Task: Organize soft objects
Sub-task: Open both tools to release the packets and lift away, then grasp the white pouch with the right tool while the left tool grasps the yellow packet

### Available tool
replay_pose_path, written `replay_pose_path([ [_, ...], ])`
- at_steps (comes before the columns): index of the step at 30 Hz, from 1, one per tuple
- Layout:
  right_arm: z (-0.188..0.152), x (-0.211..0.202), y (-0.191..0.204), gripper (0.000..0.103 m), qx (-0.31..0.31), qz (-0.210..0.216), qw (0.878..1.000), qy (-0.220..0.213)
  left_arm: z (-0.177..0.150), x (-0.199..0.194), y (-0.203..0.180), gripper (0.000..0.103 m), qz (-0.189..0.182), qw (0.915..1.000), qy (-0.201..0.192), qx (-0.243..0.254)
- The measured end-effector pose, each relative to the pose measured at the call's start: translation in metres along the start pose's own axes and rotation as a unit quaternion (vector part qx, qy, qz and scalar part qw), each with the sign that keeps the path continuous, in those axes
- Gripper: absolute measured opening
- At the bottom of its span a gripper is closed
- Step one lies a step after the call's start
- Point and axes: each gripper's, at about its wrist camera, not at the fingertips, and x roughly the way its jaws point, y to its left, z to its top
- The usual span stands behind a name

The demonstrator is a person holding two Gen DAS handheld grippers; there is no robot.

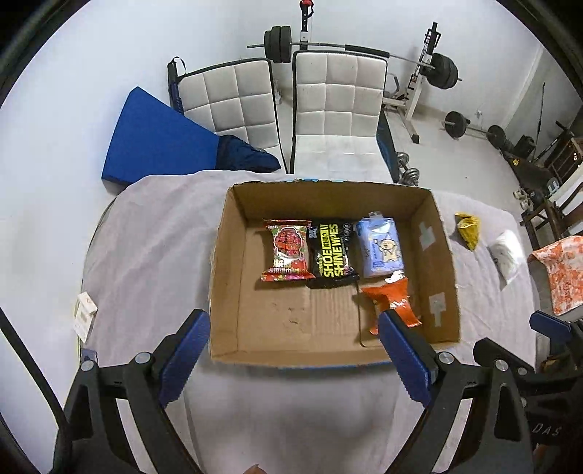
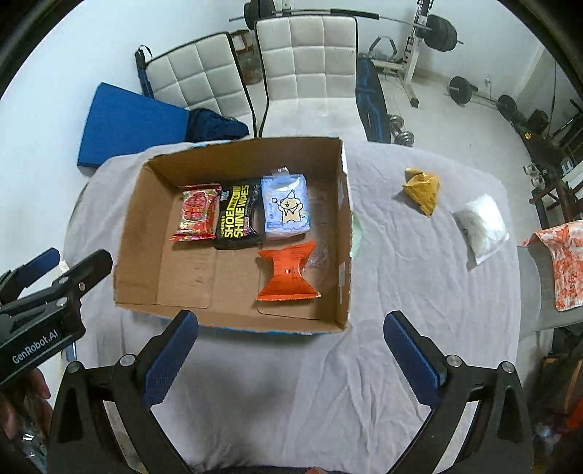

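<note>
An open cardboard box (image 1: 226,262) (image 2: 138,218) stands on the cloth-covered table. Inside lie a red snack packet (image 1: 288,251) (image 2: 196,213), a black shoe-wipes pack (image 1: 331,255) (image 2: 237,217), a blue tissue pack (image 1: 380,246) (image 2: 288,206) and an orange packet (image 1: 391,302) (image 2: 288,273). A yellow packet (image 1: 468,229) (image 2: 422,191) and a white pouch (image 1: 506,255) (image 2: 481,226) lie on the cloth right of the box. My left gripper (image 1: 295,361) is open and empty at the box's near edge. My right gripper (image 2: 291,357) is open and empty, near the box's front right corner.
Two white chairs (image 1: 335,102) (image 2: 306,62) stand behind the table. A blue mat (image 1: 153,142) leans at back left. A small white carton (image 1: 83,317) lies at the table's left edge. An orange patterned cloth (image 2: 561,266) hangs at the right. Gym weights (image 2: 437,32) stand beyond.
</note>
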Motion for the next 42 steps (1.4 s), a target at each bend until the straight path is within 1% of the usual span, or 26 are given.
replay_pose_path([
  [5, -0.011, -0.029, -0.003, 0.103, 0.0, 0.01, 1.0, -0.019, -0.008, -0.019, -0.003, 0.094, 0.0, 1.0, -0.009, -0.002],
  [8, -0.013, -0.039, -0.005, 0.103, 0.001, 0.018, 1.0, -0.025, -0.009, -0.024, -0.006, 0.094, 0.001, 0.9999, -0.011, -0.006],
  [13, -0.014, -0.046, -0.013, 0.103, 0.003, 0.031, 0.999, -0.025, -0.005, -0.027, -0.017, 0.094, -0.001, 0.9999, -0.009, -0.009],
  [16, -0.011, -0.044, -0.031, 0.103, 0.018, 0.042, 0.999, -0.019, 0.006, -0.024, -0.035, 0.094, -0.014, 0.9999, -0.008, -0.005],
  [19, -0.003, -0.039, -0.068, 0.103, 0.056, 0.049, 0.997, -0.011, 0.021, -0.015, -0.066, 0.094, -0.031, 0.9995, -0.004, 0.007],
  [22, 0.011, -0.03, -0.126, 0.103, 0.113, 0.048, 0.993, 0.0, 0.043, -0.001, -0.107, 0.094, -0.051, 0.9984, -0.003, 0.026],
  [23, 0.017, -0.025, -0.157, 0.103, 0.144, 0.039, 0.989, 0.001, 0.052, 0.007, -0.126, 0.094, -0.057, 0.9977, 0.001, 0.037],
  [25, 0.027, -0.015, -0.202, 0.103, 0.189, 0.03, 0.982, 0.003, 0.065, 0.022, -0.154, 0.094, -0.063, 0.9964, 0.009, 0.056],
  [26, 0.035, -0.008, -0.23, 0.103, 0.208, 0.017, 0.978, 0.004, 0.071, 0.031, -0.169, 0.094, -0.066, 0.9955, 0.016, 0.066],
  [27, 0.043, -0.001, -0.248, 0.103, 0.209, 0.0, 0.978, 0.01, 0.08, 0.045, -0.189, 0.094, -0.072, 0.9939, 0.025, 0.079],
  [28, 0.051, 0.008, -0.267, 0.103, 0.202, -0.015, 0.979, 0.015, 0.085, 0.055, -0.202, 0.094, -0.073, 0.9931, 0.03, 0.086],
  [29, 0.063, 0.022, -0.287, 0.103, 0.182, -0.025, 0.983, 0.023, 0.09, 0.065, -0.215, 0.094, -0.072, 0.9923, 0.036, 0.094],
  [30, 0.07, 0.032, -0.297, 0.103, 0.166, -0.036, 0.985, 0.035, 0.097, 0.082, -0.233, 0.094, -0.072, 0.9906, 0.046, 0.107],
  [32, 0.088, 0.062, -0.318, 0.103, 0.11, -0.064, 0.989, 0.071, 0.106, 0.106, -0.255, 0.094, -0.068, 0.9888, 0.061, 0.117],
  [34, 0.1, 0.093, -0.334, 0.103, 0.07, -0.087, 0.988, 0.103, 0.116, 0.142, -0.284, 0.094, -0.069, 0.9854, 0.09, 0.127],
  [35, 0.108, 0.113, -0.344, 0.103, 0.05, -0.093, 0.987, 0.123, 0.119, 0.153, -0.292, 0.094, -0.069, 0.9843, 0.099, 0.128],
  [38, 0.122, 0.153, -0.363, 0.103, 0.028, -0.089, 0.984, 0.153, 0.129, 0.191, -0.317, 0.094, -0.071, 0.9804, 0.128, 0.132],
  [40, 0.13, 0.17, -0.37, 0.103, 0.008, -0.086, 0.984, 0.156, 0.133, 0.212, -0.331, 0.094, -0.065, 0.9784, 0.141, 0.137],
  [42, 0.136, 0.191, -0.373, 0.103, -0.019, -0.083, 0.982, 0.169, 0.134, 0.227, -0.341, 0.094, -0.065, 0.9763, 0.15, 0.142],
])
